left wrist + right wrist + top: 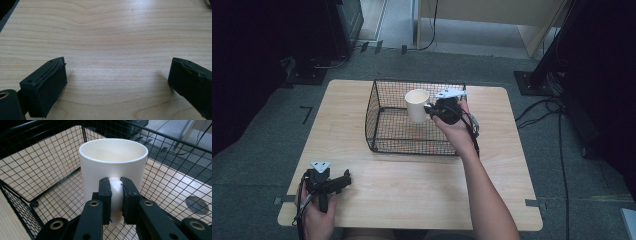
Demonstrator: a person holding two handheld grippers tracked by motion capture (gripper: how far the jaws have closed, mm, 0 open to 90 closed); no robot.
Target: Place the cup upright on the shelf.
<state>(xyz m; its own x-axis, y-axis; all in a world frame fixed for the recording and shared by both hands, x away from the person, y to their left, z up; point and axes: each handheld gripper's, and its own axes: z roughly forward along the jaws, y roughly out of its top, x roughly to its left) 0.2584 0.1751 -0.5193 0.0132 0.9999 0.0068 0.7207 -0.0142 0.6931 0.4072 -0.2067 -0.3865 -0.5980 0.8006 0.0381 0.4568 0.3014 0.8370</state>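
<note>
Right gripper (pixel 116 195) pinches the handle of a white mug (pixel 113 165), upright inside the black wire basket (pixel 384 137). Left gripper (pixel 117 77), jaws spread, rests at the near left of the table (pixel 412 180).

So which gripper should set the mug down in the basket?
Right. The right gripper is shut on the mug by its handle, over the wire basket. The left gripper is open at the table's near edge, far from both.

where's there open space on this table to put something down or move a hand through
Bare table runs along the near edge between the wire basket and the left gripper, plus the strip left of the basket. It is crowded at the basket, where the right gripper holds the mug.
</note>
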